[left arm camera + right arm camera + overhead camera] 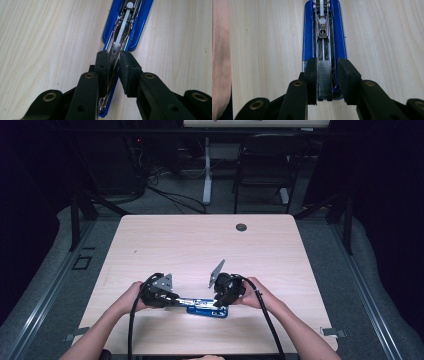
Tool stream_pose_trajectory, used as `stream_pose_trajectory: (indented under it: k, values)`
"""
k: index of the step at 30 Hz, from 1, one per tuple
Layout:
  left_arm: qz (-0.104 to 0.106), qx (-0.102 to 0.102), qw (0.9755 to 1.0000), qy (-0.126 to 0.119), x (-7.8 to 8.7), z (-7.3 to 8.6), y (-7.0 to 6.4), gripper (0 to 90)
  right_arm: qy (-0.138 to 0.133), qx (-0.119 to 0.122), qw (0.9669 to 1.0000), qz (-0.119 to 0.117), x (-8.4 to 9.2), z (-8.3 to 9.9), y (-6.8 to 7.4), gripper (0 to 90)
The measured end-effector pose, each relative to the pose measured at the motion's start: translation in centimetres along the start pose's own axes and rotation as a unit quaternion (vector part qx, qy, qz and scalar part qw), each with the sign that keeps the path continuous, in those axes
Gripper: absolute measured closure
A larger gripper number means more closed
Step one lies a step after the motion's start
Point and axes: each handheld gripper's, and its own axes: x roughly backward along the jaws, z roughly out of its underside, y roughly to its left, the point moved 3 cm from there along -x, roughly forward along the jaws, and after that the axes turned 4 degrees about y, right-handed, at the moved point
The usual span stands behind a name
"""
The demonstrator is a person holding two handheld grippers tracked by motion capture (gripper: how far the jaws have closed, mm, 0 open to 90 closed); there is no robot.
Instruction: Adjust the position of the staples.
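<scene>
Stapler [207, 308] of blue plastic lies flat on the light wooden tabletop [200, 245], close to the person's edge, and everything else is told from it. It is swung open, so its shiny metal channel faces up.

At the stapler's left end sits the left hand-held gripper [175, 299], held in the person's left hand [132, 296]. In the left gripper view, the left hand-held gripper [113, 72] is clenched on the thin metal arm of the stapler [125, 25], with both black pads pressing on it from each side.

At the stapler's right end sits the right hand-held gripper [220, 306], held in the right hand [255, 292]. In the right gripper view, a silver strip of staples [324, 77] lies in the channel of the stapler [308, 37], right between the jaws of the right hand-held gripper [325, 80]. This gripper is let loose: a gap shows between the strip and the pad on one side, and the other pad stands just beside the strip

A small dark round hole [241, 227] sits in the tabletop well beyond the stapler
</scene>
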Motion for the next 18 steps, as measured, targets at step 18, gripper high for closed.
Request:
stream_pose_trajectory:
  k: [18]
  values:
    - [-0.009, 0.0, 1.0, -0.004, -0.1, 0.0, -0.1, 76.5, -0.015, -0.077, 0.9952, 0.058, -1.1, -0.9, -0.6, 53.4]
